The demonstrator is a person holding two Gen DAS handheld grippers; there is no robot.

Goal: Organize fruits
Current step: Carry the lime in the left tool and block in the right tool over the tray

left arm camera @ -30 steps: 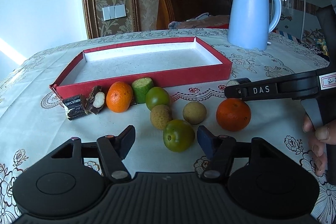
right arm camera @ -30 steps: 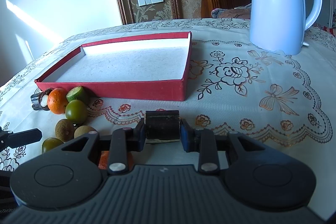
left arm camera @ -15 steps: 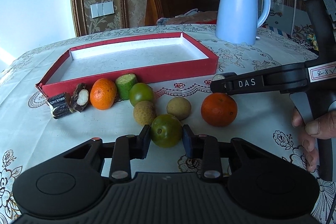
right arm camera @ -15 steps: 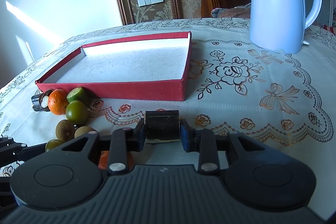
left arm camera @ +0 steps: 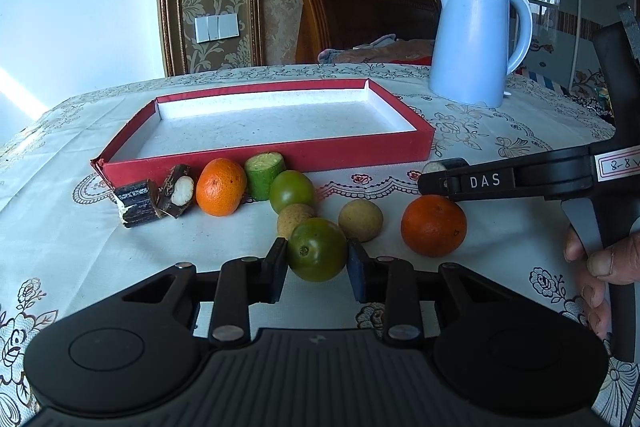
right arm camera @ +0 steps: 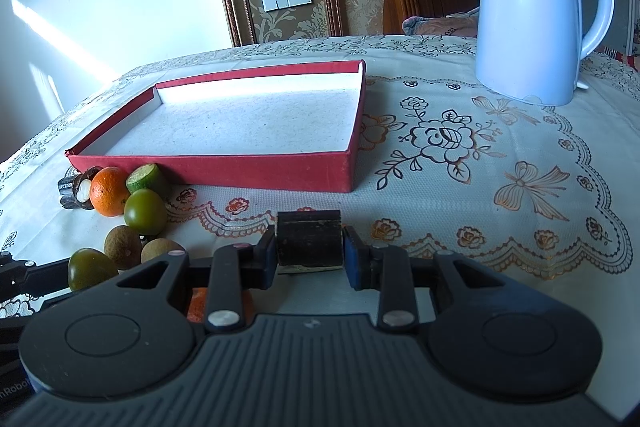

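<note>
Lifting both held pieces clear of the cloth and over the near wall of the shallow red cardboard tray with white lining looks like the step in hand; best done by raising straight up first so neighbouring fruit is not knocked, then setting down gently on the bare tray floor at centre frame. Left gripper, lower centre of its view: jaws narrow, pads pressed on either side of a round green citrus fruit, which probably rests on the embroidered white tablecloth, though contact underneath is hidden. Right gripper: jaws narrow, clamped on a dark brown cylindrical cane-like segment. Remaining loose fruit lie in front of the tray, including a round orange tangerine at right and a brown longan just behind the held fruit.
</note>
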